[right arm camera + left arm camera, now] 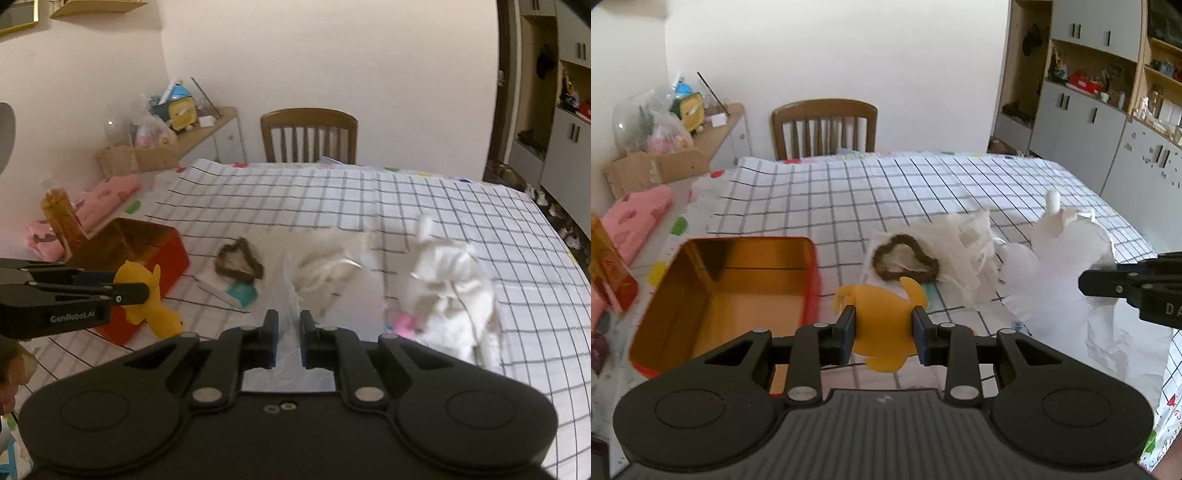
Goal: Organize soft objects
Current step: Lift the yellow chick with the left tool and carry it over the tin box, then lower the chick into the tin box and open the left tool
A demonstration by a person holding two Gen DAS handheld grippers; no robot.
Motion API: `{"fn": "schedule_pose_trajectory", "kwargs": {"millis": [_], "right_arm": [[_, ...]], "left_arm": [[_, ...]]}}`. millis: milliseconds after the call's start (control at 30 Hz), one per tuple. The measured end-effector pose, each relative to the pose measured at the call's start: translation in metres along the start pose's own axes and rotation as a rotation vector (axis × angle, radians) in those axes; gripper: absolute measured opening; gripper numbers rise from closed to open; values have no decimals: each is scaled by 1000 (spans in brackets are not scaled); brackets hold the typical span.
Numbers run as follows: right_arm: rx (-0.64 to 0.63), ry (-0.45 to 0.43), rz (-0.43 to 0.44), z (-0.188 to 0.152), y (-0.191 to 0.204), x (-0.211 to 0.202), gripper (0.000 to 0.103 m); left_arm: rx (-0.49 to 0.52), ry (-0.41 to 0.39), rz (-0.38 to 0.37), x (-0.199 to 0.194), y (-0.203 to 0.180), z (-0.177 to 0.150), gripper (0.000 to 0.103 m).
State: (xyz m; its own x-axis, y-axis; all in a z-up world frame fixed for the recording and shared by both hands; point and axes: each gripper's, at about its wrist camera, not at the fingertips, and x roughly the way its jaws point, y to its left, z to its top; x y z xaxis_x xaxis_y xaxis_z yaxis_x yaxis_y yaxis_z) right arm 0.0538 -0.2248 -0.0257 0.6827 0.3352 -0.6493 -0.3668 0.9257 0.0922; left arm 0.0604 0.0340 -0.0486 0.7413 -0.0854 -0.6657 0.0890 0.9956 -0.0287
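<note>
Yellow plush toy hangs upright, long axis vertical, in left gripper.

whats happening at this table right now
A person is sorting soft items with a pair of tongs in each hand. The left tongs grip a yellow rubber duck, held in the air beside the open red tin. The right tongs pinch a thin sheet of white plastic. A brown heart-shaped wreath and a white plush toy lie on the checked tablecloth.
</note>
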Motion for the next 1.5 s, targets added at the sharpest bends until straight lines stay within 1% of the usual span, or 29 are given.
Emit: {"fn": "schedule_pose_trajectory", "kwargs": {"millis": [200, 333, 633, 900, 1067, 1267, 1500], "right_arm": [[-23, -23, 47, 20, 31, 6, 11], [-62, -38, 78, 33, 53, 13, 11], [-127, -30, 148, 61, 90, 41, 11], [-191, -6, 207, 84, 114, 80, 11], [-243, 21, 229, 94, 132, 109, 11], [-313, 48, 251, 97, 150, 139, 11], [-407, 95, 270, 94, 169, 171, 11]], "left_arm": [[-3, -27, 36, -19, 25, 3, 31], [-17, -32, 66, -26, 42, 5, 32], [-53, -25, 129, -27, 72, 10, 32], [-101, 21, 201, -7, 101, 15, 32], [-100, 49, 234, 6, 113, 16, 32], [-123, 94, 264, 27, 124, 15, 32], [-122, 144, 286, 51, 131, 12, 32]]}}
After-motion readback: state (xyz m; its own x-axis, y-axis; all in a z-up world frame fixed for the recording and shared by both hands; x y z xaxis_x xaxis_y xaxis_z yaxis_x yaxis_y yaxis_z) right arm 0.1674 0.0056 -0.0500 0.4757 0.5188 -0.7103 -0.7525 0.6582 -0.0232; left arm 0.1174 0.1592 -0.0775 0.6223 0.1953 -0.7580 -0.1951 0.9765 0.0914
